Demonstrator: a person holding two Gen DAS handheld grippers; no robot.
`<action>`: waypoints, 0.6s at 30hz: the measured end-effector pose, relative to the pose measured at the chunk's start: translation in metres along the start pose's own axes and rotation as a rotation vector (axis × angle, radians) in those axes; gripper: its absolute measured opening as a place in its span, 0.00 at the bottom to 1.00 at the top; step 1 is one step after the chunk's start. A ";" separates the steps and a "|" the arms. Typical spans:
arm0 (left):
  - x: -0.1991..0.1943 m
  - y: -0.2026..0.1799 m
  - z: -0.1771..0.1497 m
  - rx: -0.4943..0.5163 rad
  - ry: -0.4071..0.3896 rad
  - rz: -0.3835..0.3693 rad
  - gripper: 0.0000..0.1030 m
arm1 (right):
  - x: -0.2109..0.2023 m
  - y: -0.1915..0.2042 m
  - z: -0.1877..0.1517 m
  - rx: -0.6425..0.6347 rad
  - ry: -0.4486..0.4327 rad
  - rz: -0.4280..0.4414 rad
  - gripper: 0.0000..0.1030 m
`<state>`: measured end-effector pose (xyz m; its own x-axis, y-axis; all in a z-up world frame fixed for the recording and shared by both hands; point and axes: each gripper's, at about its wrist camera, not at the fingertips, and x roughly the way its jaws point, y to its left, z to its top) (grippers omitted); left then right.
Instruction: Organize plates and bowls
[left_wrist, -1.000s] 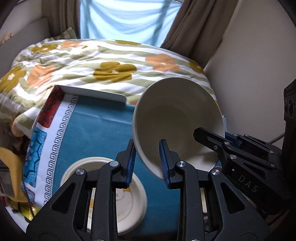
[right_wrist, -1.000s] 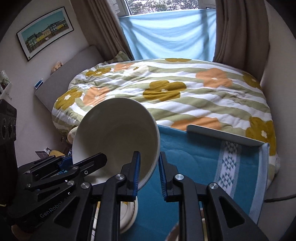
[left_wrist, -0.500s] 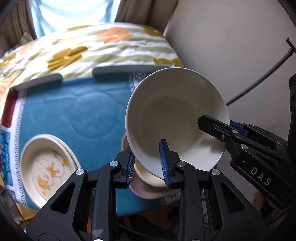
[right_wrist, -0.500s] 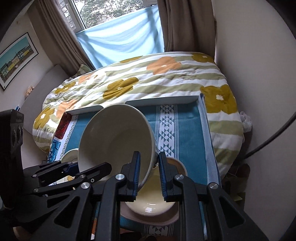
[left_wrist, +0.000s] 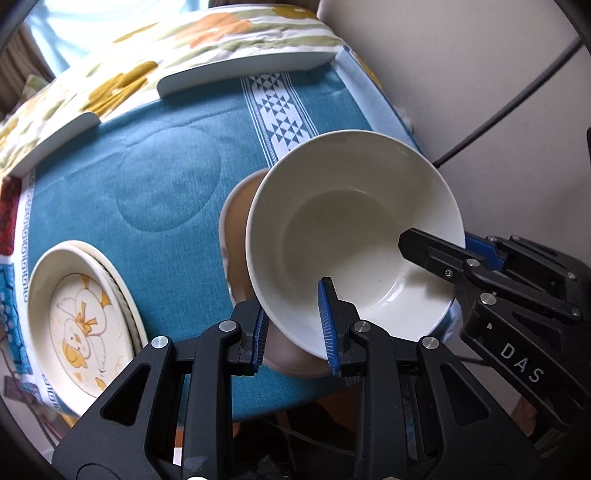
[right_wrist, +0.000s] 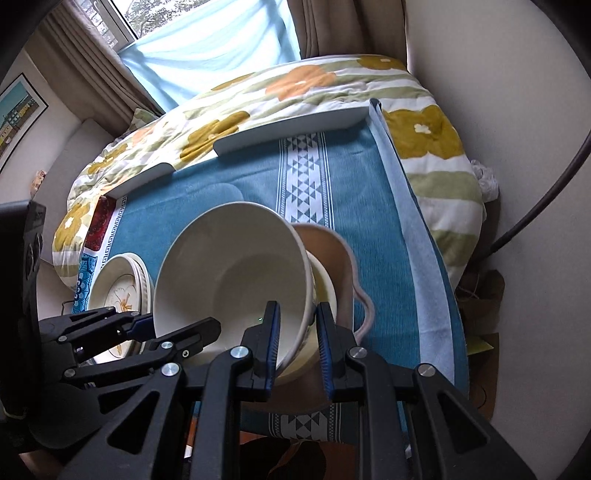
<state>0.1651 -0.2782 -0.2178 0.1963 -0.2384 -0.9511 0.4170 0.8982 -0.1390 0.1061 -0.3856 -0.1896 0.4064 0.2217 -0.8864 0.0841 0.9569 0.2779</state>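
We hold the white bowl (left_wrist: 354, 236) by its rim, left gripper (left_wrist: 295, 328) and right gripper (right_wrist: 297, 339) both pinching it, above the bowl stack (right_wrist: 328, 266) near the worktop's (left_wrist: 166, 155) front edge; plates (left_wrist: 81, 325) already stacked at the left edge. Nesting remains.

A teal cloth (left_wrist: 155, 192) covers the table; every place below is given from it. A white band of dark triangles (right_wrist: 304, 177) runs across the cloth toward its far edge, and a border of red and blue squares (left_wrist: 9, 218) trims its left side. Along the far edge lie two pale grey raised strips (right_wrist: 291, 129). Beyond that edge spreads a bed quilt (right_wrist: 332, 85) with orange and mustard flowers on green and white stripes. Farther back hang a light blue curtain (right_wrist: 207, 48) and brown drapes (right_wrist: 92, 85). Left of the cloth, a framed picture (right_wrist: 14, 110) hangs on the wall. Right of it, a dark cable (left_wrist: 509, 103) crosses the pale wall.
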 end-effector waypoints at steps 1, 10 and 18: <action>0.002 0.004 0.001 0.008 0.005 0.007 0.22 | 0.001 -0.001 0.000 0.002 0.002 0.000 0.18; 0.009 -0.005 0.005 0.084 0.007 0.109 0.22 | 0.009 -0.006 -0.005 0.029 0.029 0.005 0.17; 0.013 -0.008 0.006 0.131 0.011 0.180 0.22 | 0.013 -0.007 -0.006 0.027 0.035 -0.006 0.18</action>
<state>0.1694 -0.2910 -0.2273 0.2687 -0.0740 -0.9604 0.4877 0.8703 0.0694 0.1056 -0.3887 -0.2054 0.3742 0.2227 -0.9002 0.1113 0.9529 0.2820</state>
